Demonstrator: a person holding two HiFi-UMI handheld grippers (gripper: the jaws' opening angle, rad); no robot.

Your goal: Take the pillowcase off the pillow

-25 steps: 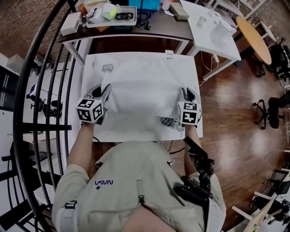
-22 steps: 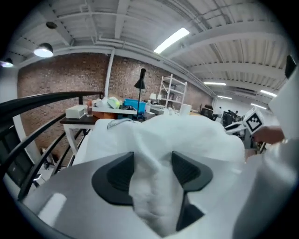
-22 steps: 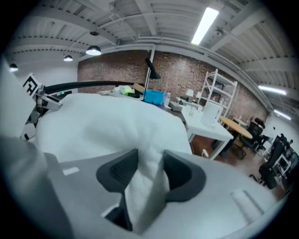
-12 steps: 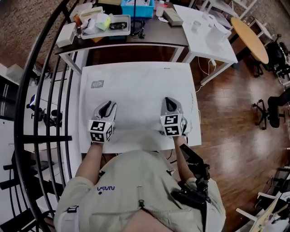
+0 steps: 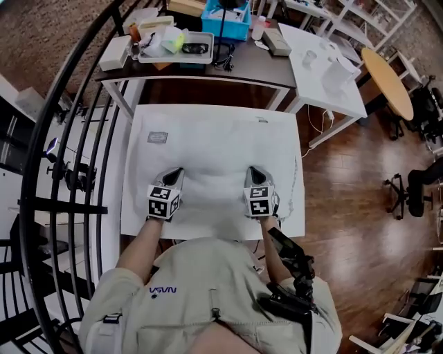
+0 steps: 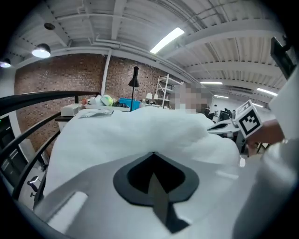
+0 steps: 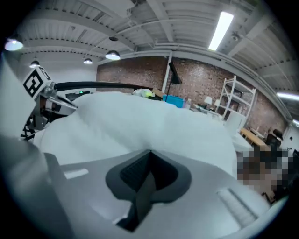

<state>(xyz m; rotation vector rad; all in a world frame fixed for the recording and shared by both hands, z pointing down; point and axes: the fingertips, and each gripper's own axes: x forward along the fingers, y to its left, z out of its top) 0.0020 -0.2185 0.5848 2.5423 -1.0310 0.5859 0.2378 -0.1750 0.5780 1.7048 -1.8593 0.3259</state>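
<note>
A white pillow in its white pillowcase [image 5: 211, 193] lies flat on the white table [image 5: 208, 128]. In the head view my left gripper [image 5: 175, 171] rests on its near left part and my right gripper [image 5: 252, 169] on its near right part, both pointing away from me. In the left gripper view the jaws [image 6: 153, 153] have just closed, their tips meeting in the pillowcase fabric [image 6: 140, 128] that bulges over them. The right gripper [image 7: 149, 151] is shut too, and the cloth [image 7: 154, 121] puckers at its tips. How much fabric sits between the pads is hidden.
A small grey label [image 5: 158, 137] lies at the table's far left. Behind stands a dark desk with trays and a blue bin [image 5: 227, 17], and a white side table [image 5: 325, 69] at the back right. A black railing [image 5: 62, 173] runs along the left, wooden floor on the right.
A second ago both grippers held the pillow up off the table. It now lies flat, and both grippers have sunk and come inward onto its near edge.
</note>
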